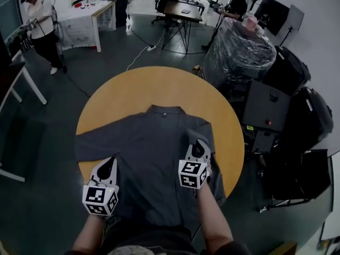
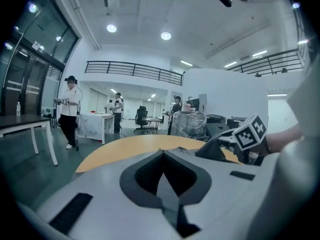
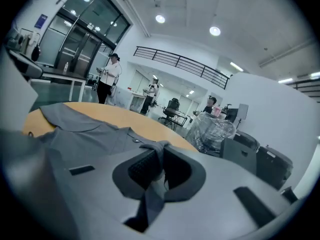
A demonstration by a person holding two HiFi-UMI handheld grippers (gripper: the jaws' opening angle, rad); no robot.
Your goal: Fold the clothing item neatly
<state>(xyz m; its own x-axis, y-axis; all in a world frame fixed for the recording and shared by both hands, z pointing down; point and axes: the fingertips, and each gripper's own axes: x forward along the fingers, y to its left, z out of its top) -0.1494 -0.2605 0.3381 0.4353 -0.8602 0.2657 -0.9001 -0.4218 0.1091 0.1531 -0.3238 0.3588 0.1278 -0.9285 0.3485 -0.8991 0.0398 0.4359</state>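
A dark grey shirt [image 1: 154,147] lies spread on the round wooden table [image 1: 159,84], collar at the far side and left sleeve stretched out to the left. My right gripper [image 1: 197,145] is over the shirt's right side, shut on a raised fold of its cloth; in the right gripper view that cloth drapes over the closed jaws [image 3: 159,149], with the rest of the shirt [image 3: 85,129] flat behind. My left gripper [image 1: 110,162] hovers over the shirt's left edge near me. Its jaws [image 2: 163,154] are shut, and I can make out no cloth between them.
A plastic-wrapped bundle [image 1: 236,49] and black cases [image 1: 265,108] stand close to the table's right side. A white table leg [image 1: 21,86] is at the left. A person [image 1: 40,25] stands far left, and others work at desks [image 1: 183,9] in the back.
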